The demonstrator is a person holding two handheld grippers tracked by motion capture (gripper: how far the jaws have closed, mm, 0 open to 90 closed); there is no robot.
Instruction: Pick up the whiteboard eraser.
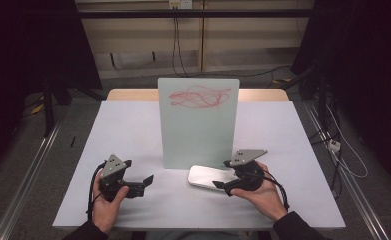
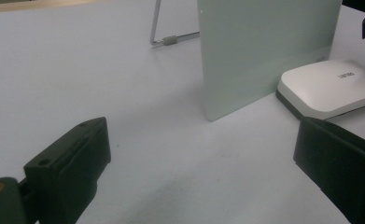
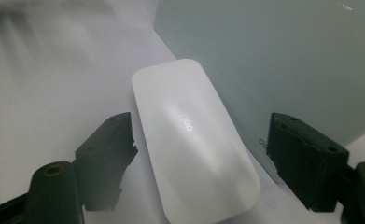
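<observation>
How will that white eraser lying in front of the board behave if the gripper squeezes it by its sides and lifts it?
The eraser looks like a rigid shell, so it should probably stay stiff. Its glossy, rounded top suggests it may slip in the right gripper. It lies flat and low on the table, so it likely slides rather than tips or rolls.

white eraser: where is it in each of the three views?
High view: the eraser lies low and right of centre, at the foot of the whiteboard, by the right gripper.
Left gripper view: right edge, mid-height, beside the whiteboard's lower corner.
Right gripper view: centre, between the open jaws, not gripped.
Shared landmark: the upright whiteboard, right behind the eraser.
</observation>
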